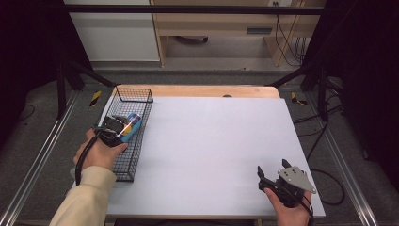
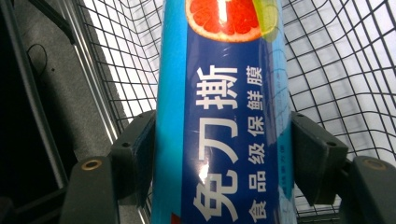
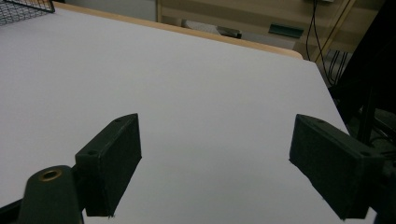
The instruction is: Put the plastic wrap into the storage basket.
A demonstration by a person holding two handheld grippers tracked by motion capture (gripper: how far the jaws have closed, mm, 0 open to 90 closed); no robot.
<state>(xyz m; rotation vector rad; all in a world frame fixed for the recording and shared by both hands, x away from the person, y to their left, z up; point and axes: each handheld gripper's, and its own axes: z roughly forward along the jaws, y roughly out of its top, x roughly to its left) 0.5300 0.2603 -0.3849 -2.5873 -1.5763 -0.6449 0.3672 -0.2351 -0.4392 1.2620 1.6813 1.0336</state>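
Progress check, high view first: left tongs [image 1: 123, 128] pinch a blue roll of cling film [image 1: 131, 125] over the black wire basket [image 1: 133, 162] at the worktop's [image 1: 211, 141] left edge; roll sits tilted, low between the basket walls, whether it touches the mesh floor I cannot tell; right tongs [image 1: 272, 170] rest near the front right corner, well apart from the basket, holding nothing; no other loose item on the white surface. Left gripper view: both black pads press on the roll's [image 2: 224, 130] sides, so the tongs are clamped on it, not spread; label with white characters and a grapefruit picture runs up the frame; basket mesh [image 2: 336, 74] behind and around the roll, so the roll is inside the basket's outline. Right gripper view: right tongs [image 3: 215, 163] spread wide over bare worktop [image 3: 187, 84], nothing between the pads; a corner of the basket [image 3: 28, 9] far off at top left. Judgement: roll is in the basket but not let go; whether it is going in or coming out the frames do not say; release or lift is what remains; right side idle.
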